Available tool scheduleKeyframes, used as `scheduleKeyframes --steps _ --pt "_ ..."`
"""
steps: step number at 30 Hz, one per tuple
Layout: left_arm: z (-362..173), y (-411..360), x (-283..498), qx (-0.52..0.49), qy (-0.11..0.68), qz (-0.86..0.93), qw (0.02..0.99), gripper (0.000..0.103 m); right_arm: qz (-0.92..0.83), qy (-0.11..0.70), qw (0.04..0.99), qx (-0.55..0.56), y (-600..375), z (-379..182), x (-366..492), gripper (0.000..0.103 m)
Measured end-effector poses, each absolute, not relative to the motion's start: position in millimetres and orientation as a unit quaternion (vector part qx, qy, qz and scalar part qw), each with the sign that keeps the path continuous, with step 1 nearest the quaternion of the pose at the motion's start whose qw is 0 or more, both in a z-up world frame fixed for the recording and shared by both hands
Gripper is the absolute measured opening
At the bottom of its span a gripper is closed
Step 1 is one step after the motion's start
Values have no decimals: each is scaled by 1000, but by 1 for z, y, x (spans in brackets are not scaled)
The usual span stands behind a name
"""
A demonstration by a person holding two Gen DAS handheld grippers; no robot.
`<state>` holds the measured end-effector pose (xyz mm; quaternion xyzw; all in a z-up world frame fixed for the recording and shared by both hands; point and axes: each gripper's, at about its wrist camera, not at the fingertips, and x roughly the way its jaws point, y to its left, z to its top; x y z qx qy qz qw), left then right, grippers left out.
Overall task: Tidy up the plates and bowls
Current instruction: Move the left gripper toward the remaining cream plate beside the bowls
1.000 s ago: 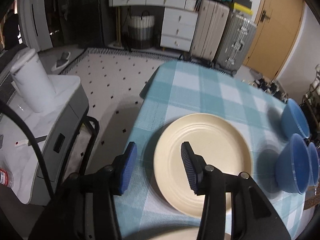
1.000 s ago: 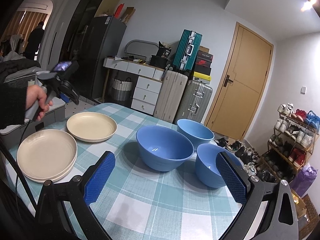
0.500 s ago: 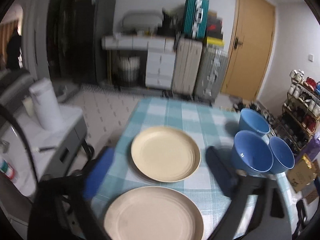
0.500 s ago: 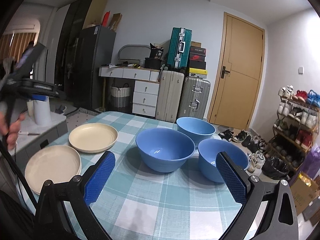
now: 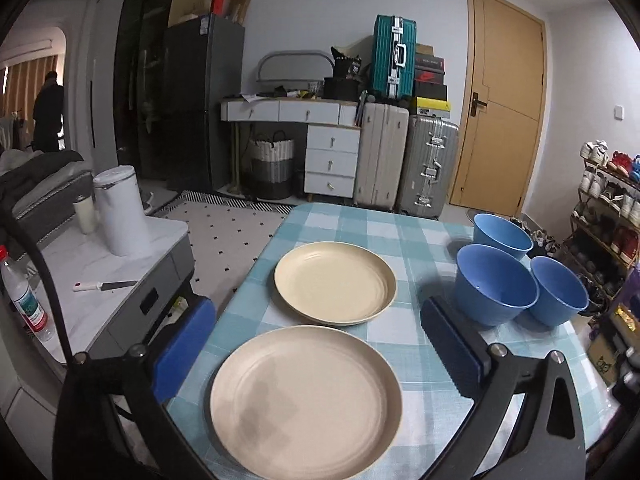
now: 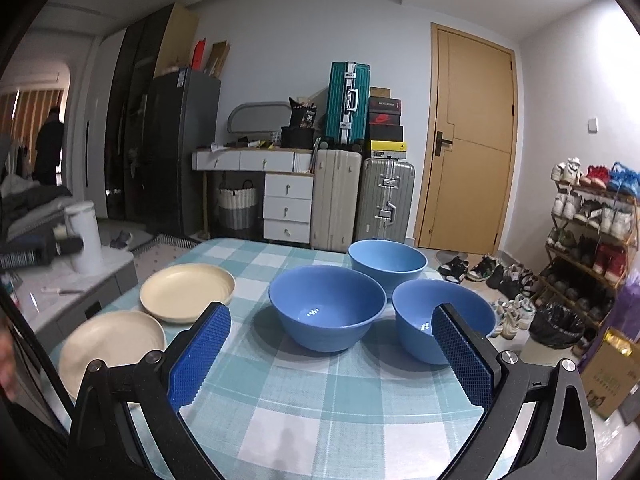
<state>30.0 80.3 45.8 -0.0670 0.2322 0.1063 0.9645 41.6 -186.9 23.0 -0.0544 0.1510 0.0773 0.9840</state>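
Two cream plates lie on the checked table (image 5: 348, 224): a near plate (image 5: 306, 396) and a far plate (image 5: 335, 282), apart from each other. Three blue bowls stand to their right: a big one (image 5: 496, 290), one behind it (image 5: 502, 236) and one at the right (image 5: 560, 290). My left gripper (image 5: 316, 312) hovers over the table's near edge, its jaws opening wide, gripping nothing; the near plate shows between the fingers. My right gripper (image 6: 331, 314) is open and empty in front of the big bowl (image 6: 326, 312), with the plates (image 6: 187, 292) to its left.
A grey side cabinet (image 5: 132, 280) with a white kettle (image 5: 120, 210) and a bottle (image 5: 24, 292) stands left of the table. A shoe rack (image 6: 588, 240) and a cardboard box (image 6: 612, 372) are on the right. Suitcases (image 5: 384, 156) and drawers line the back wall.
My left gripper drew back from the far plate and rose, and its jaws spread wide; both plates now show. The right gripper stayed almost where it was, only rolling slightly.
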Motion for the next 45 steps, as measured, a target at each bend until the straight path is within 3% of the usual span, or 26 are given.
scheduleKeyframes --steps 22,34,40,45 --pt "27 104 36 -114 250 113 955 103 94 152 981 -77 -160 26 41 102" --pt "51 145 59 -101 225 143 959 103 181 120 974 -60 -87 81 78 102" --pt "55 178 101 -112 252 134 952 103 243 208 947 -8 -32 96 146 102" --pt "33 208 164 -162 363 85 913 103 238 299 924 -24 16 91 216 102"
